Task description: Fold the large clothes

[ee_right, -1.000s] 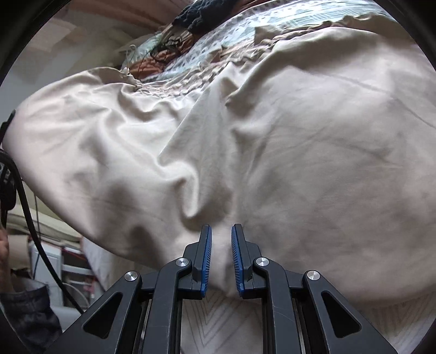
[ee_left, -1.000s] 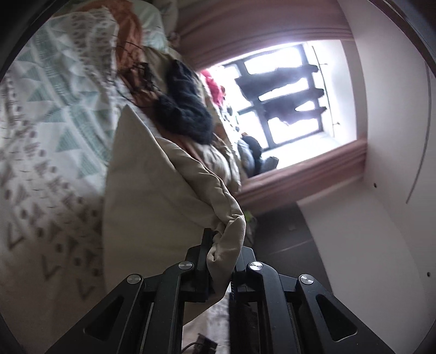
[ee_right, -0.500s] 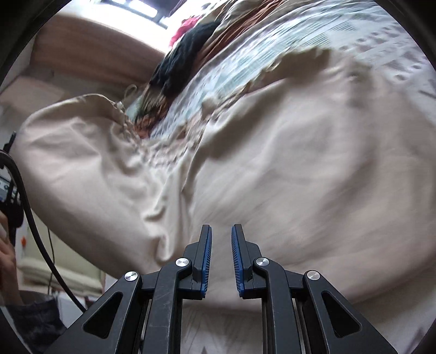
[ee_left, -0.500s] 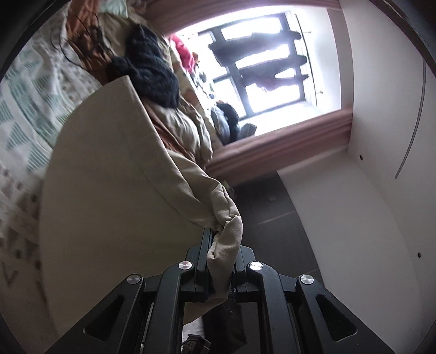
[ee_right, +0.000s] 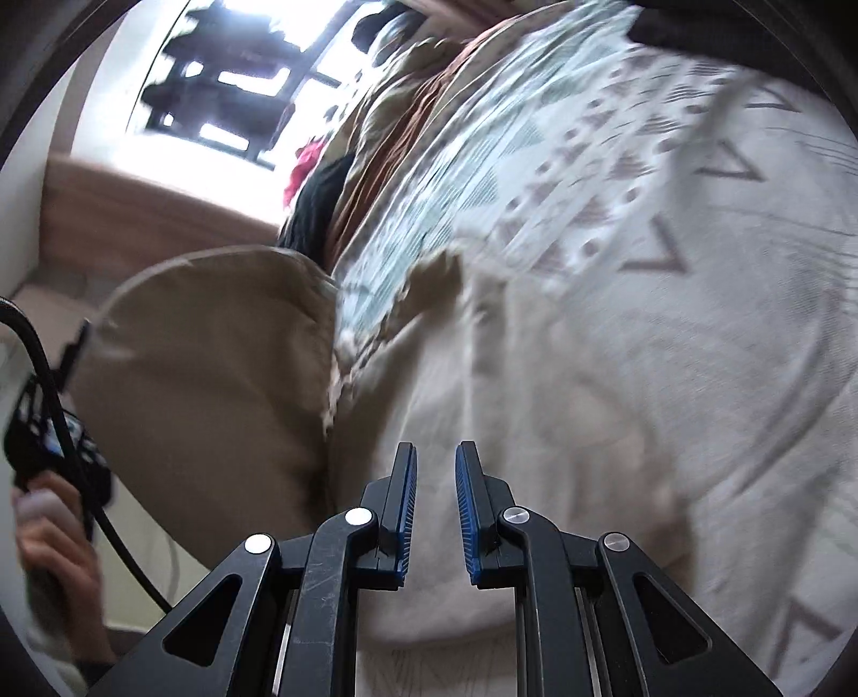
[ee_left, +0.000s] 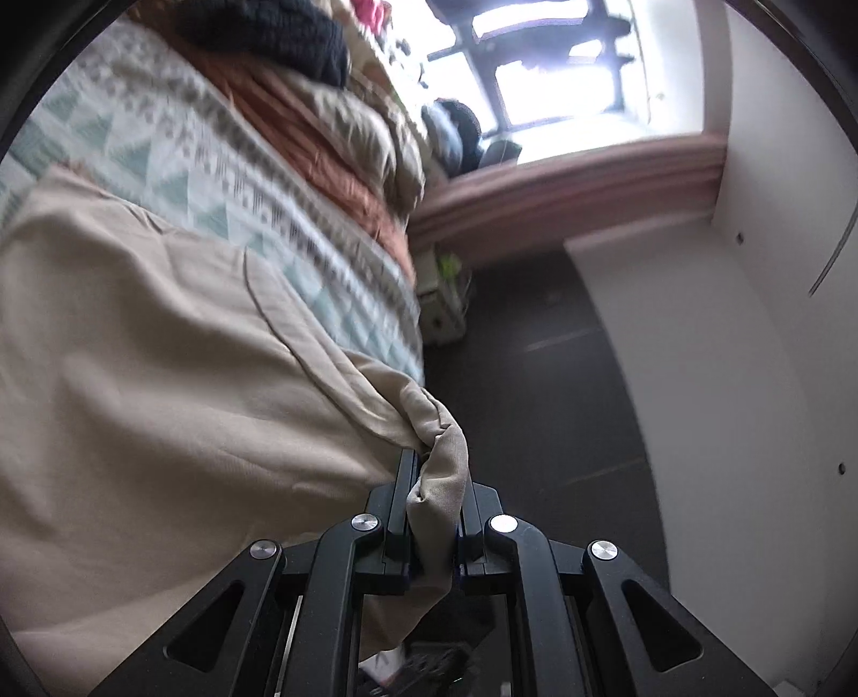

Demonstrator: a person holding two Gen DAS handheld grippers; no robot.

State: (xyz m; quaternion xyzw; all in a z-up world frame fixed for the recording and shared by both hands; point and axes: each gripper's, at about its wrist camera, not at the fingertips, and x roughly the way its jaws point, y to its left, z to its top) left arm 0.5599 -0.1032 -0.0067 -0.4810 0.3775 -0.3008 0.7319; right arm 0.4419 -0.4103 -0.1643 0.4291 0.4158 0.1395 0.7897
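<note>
Left tongs (ee_left: 431, 482): my jaws pinch a bunched corner of the beige cloth (ee_left: 161, 375); a fold hangs down between them.
Right tongs (ee_right: 434, 482): jaws narrow with a bare gap; whether cloth is caught lower down, I cannot tell.
Cloth: spreads from my left jaws across the bed, over the patterned quilt (ee_left: 177, 145); in the right view it lies under and ahead of my fingers.
Hand (ee_right: 48, 541): mine, at left edge of right view, gripping the other tool, cable (ee_right: 53, 397) beside it.
Beyond: dark garment (ee_left: 279, 32), window (ee_left: 557, 69), dark floor (ee_left: 536, 386).
</note>
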